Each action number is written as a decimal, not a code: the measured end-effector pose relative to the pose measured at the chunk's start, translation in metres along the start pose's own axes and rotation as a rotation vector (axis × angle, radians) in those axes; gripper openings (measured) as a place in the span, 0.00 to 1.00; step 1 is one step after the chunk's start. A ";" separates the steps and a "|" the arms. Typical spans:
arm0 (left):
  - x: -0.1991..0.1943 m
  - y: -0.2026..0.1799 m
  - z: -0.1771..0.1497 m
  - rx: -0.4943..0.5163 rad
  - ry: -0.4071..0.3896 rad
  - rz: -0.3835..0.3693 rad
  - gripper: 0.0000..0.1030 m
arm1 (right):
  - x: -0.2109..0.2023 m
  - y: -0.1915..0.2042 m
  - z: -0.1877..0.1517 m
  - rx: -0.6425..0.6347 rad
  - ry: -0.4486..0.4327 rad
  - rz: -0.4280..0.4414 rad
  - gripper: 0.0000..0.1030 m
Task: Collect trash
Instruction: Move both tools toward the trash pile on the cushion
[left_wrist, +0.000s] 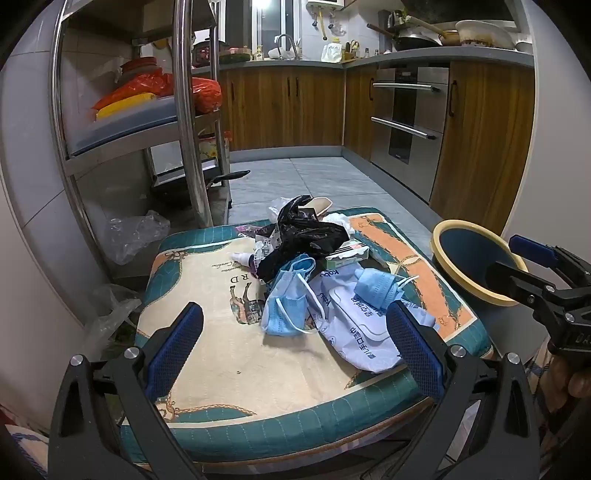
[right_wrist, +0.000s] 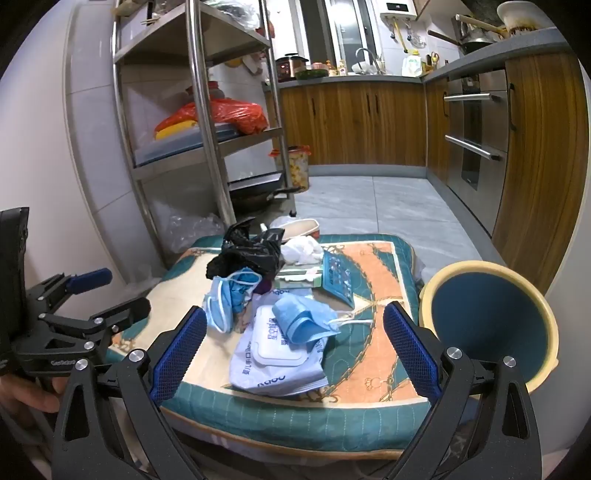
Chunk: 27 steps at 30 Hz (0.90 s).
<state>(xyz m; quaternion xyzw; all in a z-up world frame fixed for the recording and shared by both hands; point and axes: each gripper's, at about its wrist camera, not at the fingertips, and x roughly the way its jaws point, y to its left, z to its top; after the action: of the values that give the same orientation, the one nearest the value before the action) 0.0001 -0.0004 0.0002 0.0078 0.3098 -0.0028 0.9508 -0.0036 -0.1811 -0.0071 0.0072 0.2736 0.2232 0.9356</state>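
Both tongs, left tongs (left_wrist: 295, 343) and right tongs (right_wrist: 295, 347), are hovering wide and empty, trash pile (right_wrist: 266, 291) sitting mid-cushion (right_wrist: 380, 266), bin (right_wrist: 491, 321) at 3 o'clock; mask (right_wrist: 303, 321) loops risk snagging neighbours.

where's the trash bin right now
The trash bin stands on the floor just off the cushion's right edge, right side of both views, beside the wipes pack.

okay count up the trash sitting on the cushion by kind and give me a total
Blue face masks: 2
Wet-wipe packs: 1
Black plastic bags: 1
White crumpled tissue or bag: 1
Flat green-and-white boxes: 1
Teal blister packs: 1
Small white bottles: 1
Total: 8 that can be told apart; more small bits sit hidden under the pile.
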 end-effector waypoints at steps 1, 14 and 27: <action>0.000 0.000 0.000 0.000 0.000 0.000 0.95 | 0.000 0.000 0.000 0.000 0.000 0.000 0.93; 0.000 0.000 -0.001 0.002 0.001 -0.001 0.95 | 0.001 0.000 0.000 0.000 0.002 0.000 0.93; 0.003 -0.002 -0.004 0.006 0.018 -0.014 0.95 | 0.002 -0.002 0.000 0.008 0.004 0.000 0.93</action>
<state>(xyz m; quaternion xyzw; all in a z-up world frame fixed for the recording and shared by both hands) 0.0007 -0.0028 -0.0050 0.0087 0.3185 -0.0105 0.9478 -0.0014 -0.1824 -0.0082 0.0103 0.2765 0.2221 0.9349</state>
